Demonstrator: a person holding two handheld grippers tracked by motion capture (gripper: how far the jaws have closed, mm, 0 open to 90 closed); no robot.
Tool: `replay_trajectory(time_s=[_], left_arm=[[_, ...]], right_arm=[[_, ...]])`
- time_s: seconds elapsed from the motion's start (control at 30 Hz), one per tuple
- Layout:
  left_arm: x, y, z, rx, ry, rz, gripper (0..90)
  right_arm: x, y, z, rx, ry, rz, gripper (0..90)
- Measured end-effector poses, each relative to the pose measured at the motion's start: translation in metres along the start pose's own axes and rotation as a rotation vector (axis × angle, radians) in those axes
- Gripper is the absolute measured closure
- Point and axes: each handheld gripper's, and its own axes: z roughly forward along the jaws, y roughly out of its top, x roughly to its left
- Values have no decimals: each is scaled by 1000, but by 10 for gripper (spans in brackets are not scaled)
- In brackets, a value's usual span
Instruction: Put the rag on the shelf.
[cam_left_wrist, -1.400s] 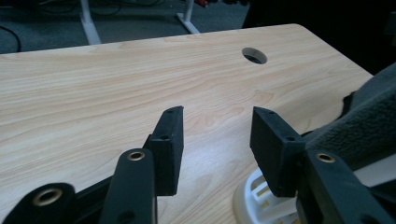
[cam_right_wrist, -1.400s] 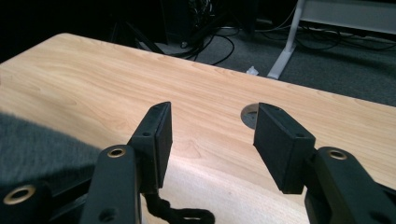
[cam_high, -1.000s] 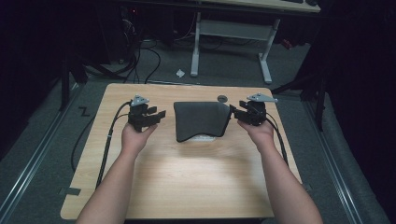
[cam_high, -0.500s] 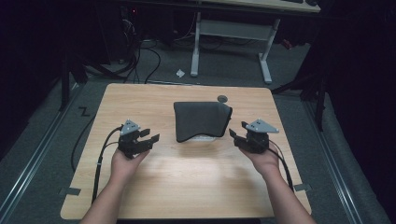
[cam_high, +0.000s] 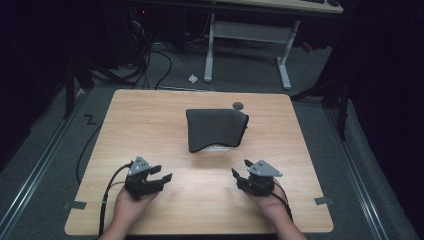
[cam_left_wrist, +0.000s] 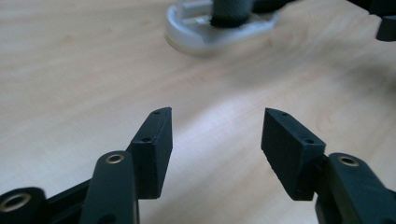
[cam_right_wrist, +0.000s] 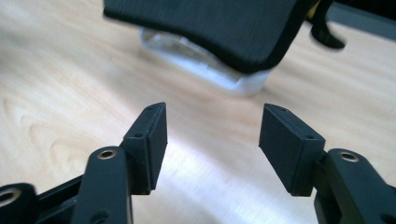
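A dark folded cloth drapes over a clear plastic stand at the middle of the wooden table. In the right gripper view the cloth overhangs the clear base just ahead. The clear base lies farther off in the left gripper view. My left gripper is held low near the table's front left, open and empty. My right gripper is near the front right, open and empty. Both stand apart from the cloth.
A small dark round disc lies on the table behind the cloth. Beyond the table's far edge are a white desk frame and cables on the floor. Bare tabletop surrounds both grippers.
Both hands have drawn back from the sides of the cloth to the table's front edge. The cloth stays draped on its stand.
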Motion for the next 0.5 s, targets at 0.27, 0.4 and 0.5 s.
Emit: replay_trajectory(time_s=[0.27, 0.4, 0.5], left_arm=[[-22, -7, 10, 79, 11, 79, 408], [-15, -10, 10, 86, 5, 53, 401], [-11, -10, 8, 79, 6, 29, 400]], right_arm=[[7, -16, 2, 59, -13, -24, 425], [5, -19, 4, 70, -19, -18, 426], [4, -21, 6, 80, -16, -24, 426]])
